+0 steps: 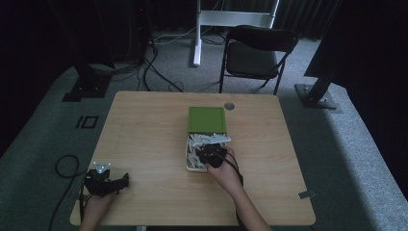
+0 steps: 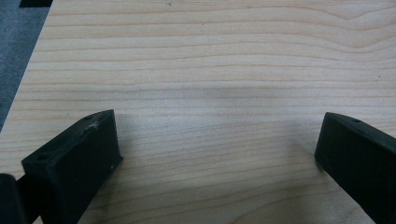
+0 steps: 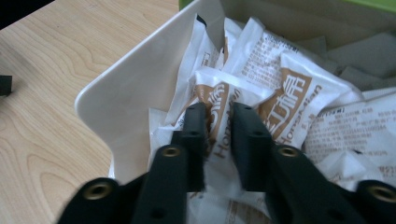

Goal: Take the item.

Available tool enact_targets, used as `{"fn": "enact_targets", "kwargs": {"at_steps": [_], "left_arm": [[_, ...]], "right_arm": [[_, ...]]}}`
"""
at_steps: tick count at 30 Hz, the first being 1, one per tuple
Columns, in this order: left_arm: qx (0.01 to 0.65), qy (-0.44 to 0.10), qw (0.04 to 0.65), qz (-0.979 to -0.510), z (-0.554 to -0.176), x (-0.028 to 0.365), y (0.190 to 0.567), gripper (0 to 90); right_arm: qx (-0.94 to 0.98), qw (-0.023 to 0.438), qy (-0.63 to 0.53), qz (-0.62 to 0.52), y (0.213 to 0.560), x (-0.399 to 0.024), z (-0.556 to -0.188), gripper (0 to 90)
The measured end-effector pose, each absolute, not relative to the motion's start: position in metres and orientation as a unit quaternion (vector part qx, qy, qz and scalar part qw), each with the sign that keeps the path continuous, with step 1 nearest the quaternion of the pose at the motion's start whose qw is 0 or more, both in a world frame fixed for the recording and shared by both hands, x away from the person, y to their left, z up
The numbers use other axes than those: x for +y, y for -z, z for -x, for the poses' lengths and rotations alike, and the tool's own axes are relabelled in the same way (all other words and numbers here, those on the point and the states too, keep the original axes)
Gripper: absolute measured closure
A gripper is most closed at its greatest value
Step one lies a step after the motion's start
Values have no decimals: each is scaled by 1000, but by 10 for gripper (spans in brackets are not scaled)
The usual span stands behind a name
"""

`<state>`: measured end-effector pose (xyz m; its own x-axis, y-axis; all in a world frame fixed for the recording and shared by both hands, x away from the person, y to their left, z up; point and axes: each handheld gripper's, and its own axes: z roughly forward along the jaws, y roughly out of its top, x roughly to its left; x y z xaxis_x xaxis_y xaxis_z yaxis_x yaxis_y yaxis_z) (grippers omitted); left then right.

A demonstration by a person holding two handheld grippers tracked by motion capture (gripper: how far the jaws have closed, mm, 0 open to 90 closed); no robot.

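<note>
A white box [image 1: 186,161] with its green lid [image 1: 207,119] pushed to the far end stands at the middle of the wooden table [image 1: 144,125]. Several white packets with brown print fill it. My right gripper [image 1: 211,155] reaches into the box. In the right gripper view its jaws [image 3: 218,109] stand close together, pinching a brown-printed packet [image 3: 212,91] near the box's white wall [image 3: 135,88]. At the table's front left corner my left gripper [image 1: 120,182] lies low; its jaws [image 2: 219,140] are wide open over bare wood [image 2: 210,56].
A small grey disc [image 1: 229,106] lies on the table just beyond the lid. A dark folding chair [image 1: 257,48] stands behind the table. A black cable [image 1: 65,166] loops on the floor at the left. A small grey tab [image 1: 306,194] sticks out at the table's right front edge.
</note>
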<state>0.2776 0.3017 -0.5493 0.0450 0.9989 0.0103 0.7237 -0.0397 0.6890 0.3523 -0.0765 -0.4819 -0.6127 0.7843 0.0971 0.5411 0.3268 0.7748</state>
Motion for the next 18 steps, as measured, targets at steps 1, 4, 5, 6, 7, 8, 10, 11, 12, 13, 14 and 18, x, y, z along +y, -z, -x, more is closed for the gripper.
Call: {"fn": "enact_targets", "kwargs": {"at_steps": [1, 4, 5, 6, 7, 8, 10, 11, 12, 13, 14, 18], "left_arm": [[640, -260, 265, -673, -278, 302, 549, 7], [640, -260, 265, -673, -278, 302, 549, 7], [640, -260, 265, -673, -278, 302, 549, 7], [640, -260, 265, -673, -278, 302, 549, 7], [640, -260, 265, -673, -278, 302, 549, 7], [640, -260, 265, -673, -278, 302, 549, 7], [640, -259, 265, -673, -278, 302, 549, 7], [640, -260, 265, -673, -278, 302, 549, 7], [640, -260, 265, -673, -278, 302, 549, 7], [641, -260, 266, -672, -278, 302, 549, 7], [641, -260, 266, -672, -278, 302, 549, 7], [640, -260, 265, -673, -278, 302, 549, 7]], "right_arm": [[800, 147, -407, -415, 481, -77, -352, 785], [797, 145, -414, -415, 477, -78, -350, 789], [798, 143, -416, -412, 475, -78, -350, 790], [798, 141, -417, -411, 473, -78, -349, 790], [798, 145, -417, -411, 470, -78, -349, 790], [797, 146, -420, -408, 468, -79, -349, 790], [792, 148, -428, -408, 463, -81, -348, 791], [793, 146, -430, -406, 460, -82, -348, 791], [791, 146, -435, -405, 458, -83, -347, 791], [790, 149, -436, -403, 455, -84, -346, 791], [791, 149, -437, -401, 452, -86, -346, 791], [782, 157, -450, -402, 440, -94, -344, 792]]}}
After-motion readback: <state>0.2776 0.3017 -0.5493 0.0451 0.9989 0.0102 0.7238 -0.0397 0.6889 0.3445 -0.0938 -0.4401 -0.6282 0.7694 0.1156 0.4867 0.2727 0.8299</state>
